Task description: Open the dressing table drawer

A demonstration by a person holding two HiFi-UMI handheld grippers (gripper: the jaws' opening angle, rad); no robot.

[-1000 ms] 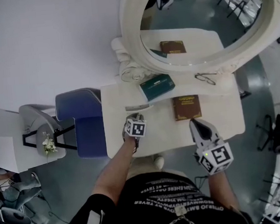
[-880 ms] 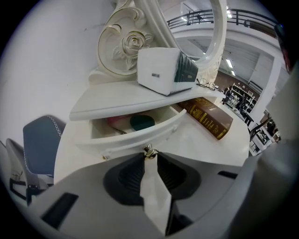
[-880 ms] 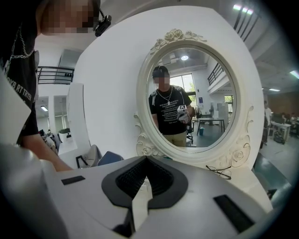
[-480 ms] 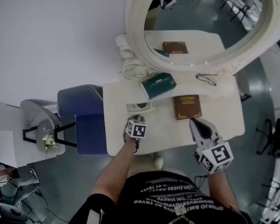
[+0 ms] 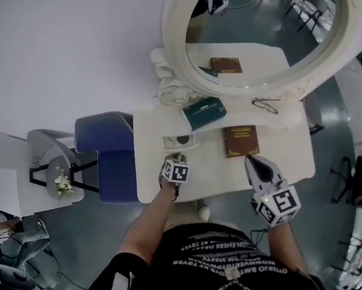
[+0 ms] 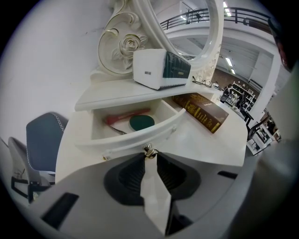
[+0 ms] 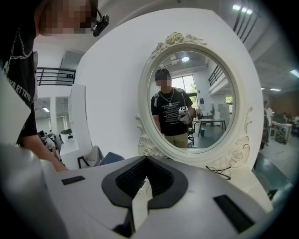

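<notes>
The drawer [image 6: 133, 136] sits under the raised shelf [image 6: 117, 97] at the back left of the table [image 6: 205, 142]. It is already part way out, enough to show a red-handled tool and a dark round thing inside.

The left tongs [image 6: 149, 157] are pinched on its small metal knob [image 6: 149, 150], and their jaws have just been closing with that knob between the tips. The right tongs [image 7: 145, 161] are closed on nothing and hang over the front right of the table.

The drawer looks light and stiff, a thin painted box with little in it, so it will likely slide on a gentle straight pull. The knob is the only real handhold. It is small, round and shiny, so the tips could slip off if the pull turns sideways or upward.

The drawer runs out over bare table toward the person, with free room ahead of it. A brown book [image 6: 201, 111] lies just beside its right end, so a skewed pull could catch the book. A blue chair [image 5: 105, 148] stands off the table's left edge, out of the path.
</notes>
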